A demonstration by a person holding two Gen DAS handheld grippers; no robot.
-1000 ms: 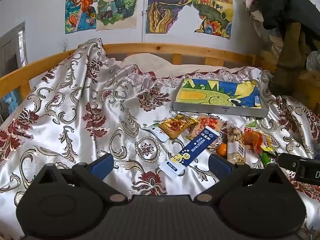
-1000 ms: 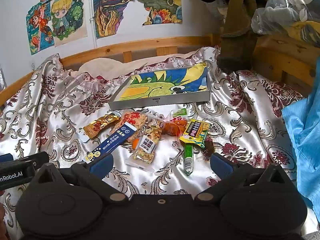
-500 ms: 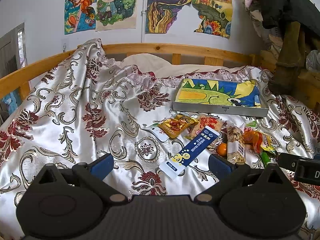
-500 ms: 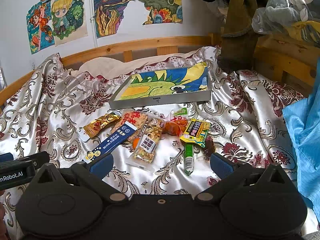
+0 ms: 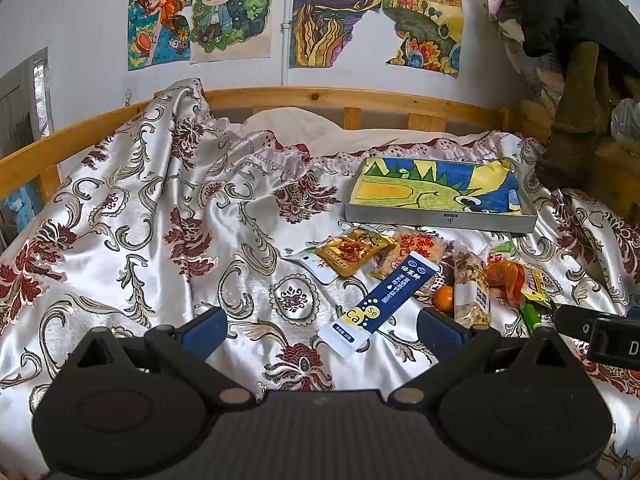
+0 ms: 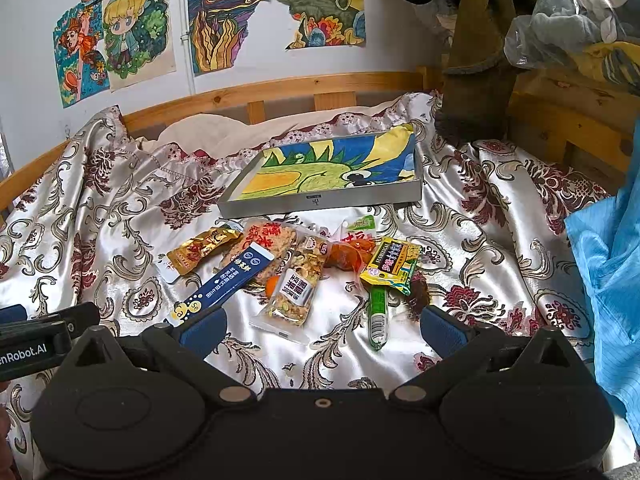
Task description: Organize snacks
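Blue-padded left gripper [image 5: 320,326] is hovering with fingers wide apart, gripping nothing; right gripper [image 6: 322,322] likewise spread and empty. Snacks [image 6: 296,276] are lying bunched on the satin bedspread [image 5: 140,240] just in front of the grey tray [image 6: 320,202]. Bare bedspread is stretching leftward to the wooden rail [image 5: 60,140].

Bedspread [image 5: 168,240] lies bare on the left — open passage there; the snacks [image 6: 296,272] crowd the middle, tray [image 6: 320,200] just behind — wooden rail [image 5: 320,98] beyond.
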